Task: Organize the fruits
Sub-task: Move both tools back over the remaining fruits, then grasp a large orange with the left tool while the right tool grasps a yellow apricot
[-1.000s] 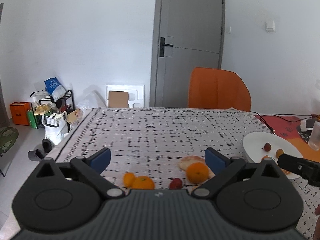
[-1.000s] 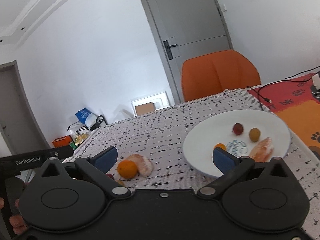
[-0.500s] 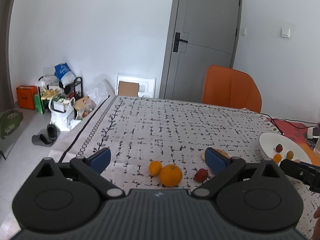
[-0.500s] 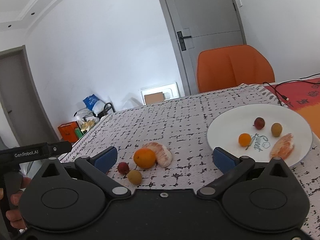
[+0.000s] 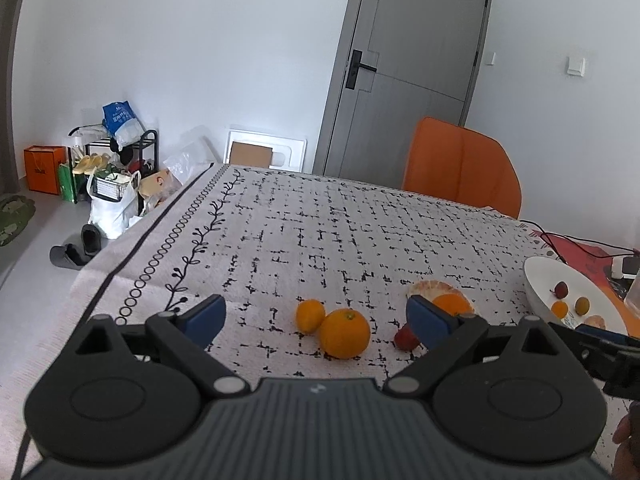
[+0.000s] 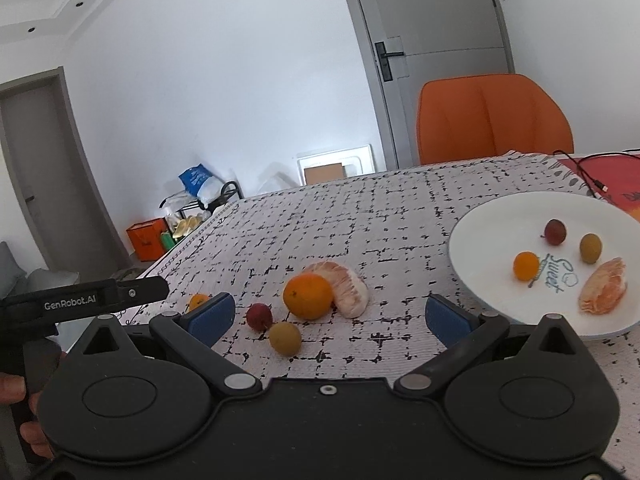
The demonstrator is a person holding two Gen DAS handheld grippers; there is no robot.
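White walls, a grey door (image 5: 404, 80) and an orange chair (image 6: 492, 118) back a counter (image 5: 320, 232) under a black-and-white patterned cloth, and all eyes go to the plate (image 6: 492, 236).

That white plate sits at the counter's right side, in front of the chair. On it: a red fruit (image 6: 555, 231), a green-yellow fruit (image 6: 591, 248) just beside it, a small orange fruit (image 6: 526, 265) toward the plate's left part, and a peeled segment (image 6: 604, 292) at its near right edge.

Left of the plate, well apart from it, the loose fruit waits on the cloth. An orange (image 6: 308, 295) touches a big peeled piece (image 6: 346, 286) lying on its plate side. Farther from the plate, close to that orange, sit a red berry (image 6: 259, 317) and a yellow-green fruit (image 6: 285, 338). Farthest from the plate, the left view picks up a second orange (image 5: 345, 333) touching a small kumquat (image 5: 310, 315).

Left gripper (image 5: 316, 318) hovers low over the cloth, jaws spread wide, nothing between them, that second orange and kumquat framed in the gap. Right gripper (image 6: 328, 316) is wide apart too and empty, just left of the plate, with the first orange and the peeled piece ahead of its fingers. A hand (image 6: 16, 392) holds the left tool's grip at the edge of the right view.
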